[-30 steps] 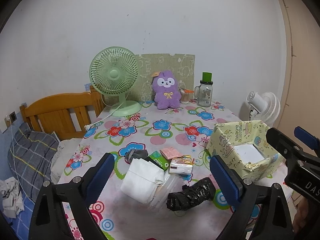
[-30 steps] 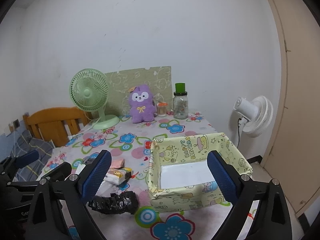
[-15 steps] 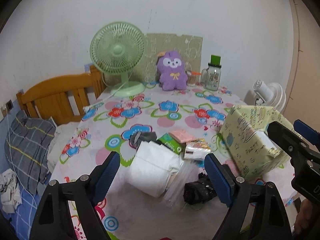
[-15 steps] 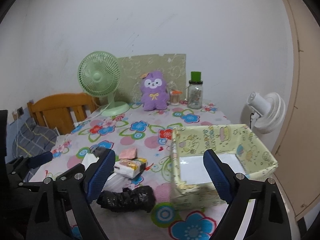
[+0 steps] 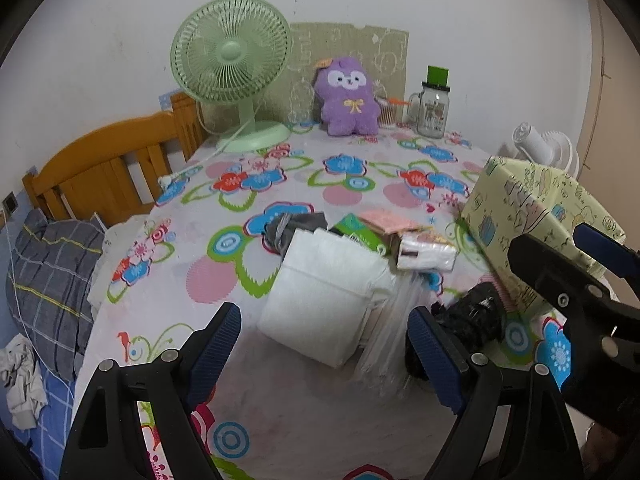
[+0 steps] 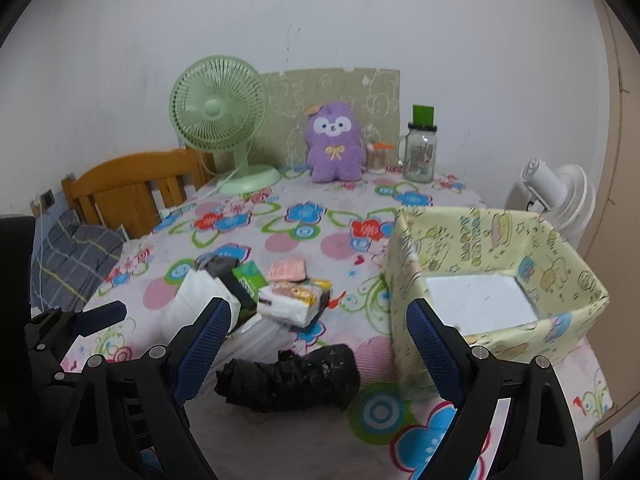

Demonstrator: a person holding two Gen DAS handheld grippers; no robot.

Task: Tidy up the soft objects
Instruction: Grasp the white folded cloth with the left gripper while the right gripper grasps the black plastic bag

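A heap of soft things lies on the flowered tablecloth. It holds a white padded pack, a tissue packet, a green packet, a pink packet, a grey cloth and a black crumpled bundle. My left gripper hovers open just before the white pack, touching nothing. To the right stands a yellow fabric box, its white bottom bare. My right gripper is open above the black bundle, between the heap and the box.
At the table's back stand a green fan, a purple plush and a glass jar. A white fan stands beyond the right edge. On the left are a wooden headboard and a checked pillow.
Both grippers have sunk and tipped downward toward the heap, so the pack, the bundle and the box look nearer. Both pairs of jaws stand slightly narrower than a second ago.
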